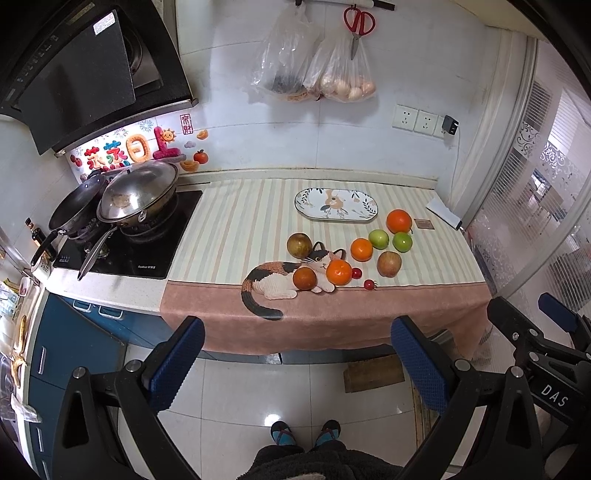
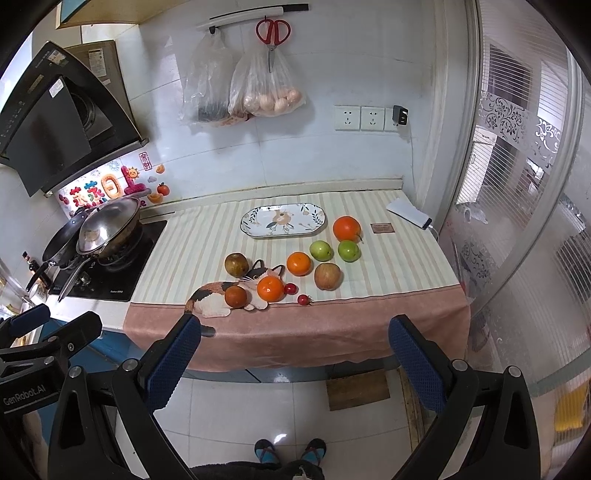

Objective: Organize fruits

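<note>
Several fruits lie on the striped cloth: a large orange [image 1: 399, 220] [image 2: 346, 228], two green apples [image 1: 379, 238] [image 2: 320, 250], two smaller oranges [image 1: 339, 272] [image 2: 270, 288], a red apple [image 1: 389, 263] [image 2: 327, 276], two brown fruits [image 1: 299, 245] [image 2: 236, 264] and two cherry tomatoes [image 1: 357, 273] [image 2: 290, 288]. An empty oval patterned plate [image 1: 364, 215] [image 2: 255, 229] sits behind them. My left gripper [image 1: 297, 363] and right gripper [image 2: 293, 363] are open and empty, held back from the counter over the floor.
A stove with a lidded wok [image 1: 138, 195] [image 2: 109, 225] and a pan is at the left. A power bank [image 1: 443, 213] [image 2: 409, 213] and a small brown card [image 2: 382, 228] lie at back right. Bags and scissors [image 2: 273, 31] hang on the wall. A glass partition is right.
</note>
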{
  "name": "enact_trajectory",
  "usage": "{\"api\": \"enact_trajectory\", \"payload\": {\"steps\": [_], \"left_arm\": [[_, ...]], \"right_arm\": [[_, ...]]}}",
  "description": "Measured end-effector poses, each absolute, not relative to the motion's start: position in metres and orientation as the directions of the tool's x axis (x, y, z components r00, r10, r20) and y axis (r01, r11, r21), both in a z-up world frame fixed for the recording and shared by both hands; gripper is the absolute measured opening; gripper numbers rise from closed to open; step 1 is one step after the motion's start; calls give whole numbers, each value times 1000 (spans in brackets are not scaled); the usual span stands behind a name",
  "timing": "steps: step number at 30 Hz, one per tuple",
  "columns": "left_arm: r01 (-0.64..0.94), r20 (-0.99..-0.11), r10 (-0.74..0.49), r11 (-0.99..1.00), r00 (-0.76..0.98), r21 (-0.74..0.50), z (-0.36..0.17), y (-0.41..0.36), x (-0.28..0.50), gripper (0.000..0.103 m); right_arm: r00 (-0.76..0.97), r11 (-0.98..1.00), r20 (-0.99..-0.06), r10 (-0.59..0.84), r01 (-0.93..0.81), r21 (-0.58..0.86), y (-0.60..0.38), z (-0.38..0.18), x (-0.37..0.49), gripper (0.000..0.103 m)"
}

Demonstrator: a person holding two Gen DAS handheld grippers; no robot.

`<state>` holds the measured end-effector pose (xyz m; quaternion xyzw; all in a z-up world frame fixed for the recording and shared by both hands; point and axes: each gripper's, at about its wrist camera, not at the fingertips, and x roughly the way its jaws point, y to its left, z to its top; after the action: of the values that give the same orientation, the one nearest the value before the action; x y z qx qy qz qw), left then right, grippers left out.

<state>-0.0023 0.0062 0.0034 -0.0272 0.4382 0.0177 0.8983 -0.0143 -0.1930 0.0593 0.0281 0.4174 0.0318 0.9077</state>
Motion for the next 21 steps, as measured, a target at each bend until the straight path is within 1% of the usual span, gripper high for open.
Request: {"api": "enact_trajectory", "payload": {"steps": [21], "left_arm": [[-59,-779,12,998,627,-32,17,5,-6,103]], "right_arm": [[653,996,-753,79,-29,79,-193,62,-20,103]]}}
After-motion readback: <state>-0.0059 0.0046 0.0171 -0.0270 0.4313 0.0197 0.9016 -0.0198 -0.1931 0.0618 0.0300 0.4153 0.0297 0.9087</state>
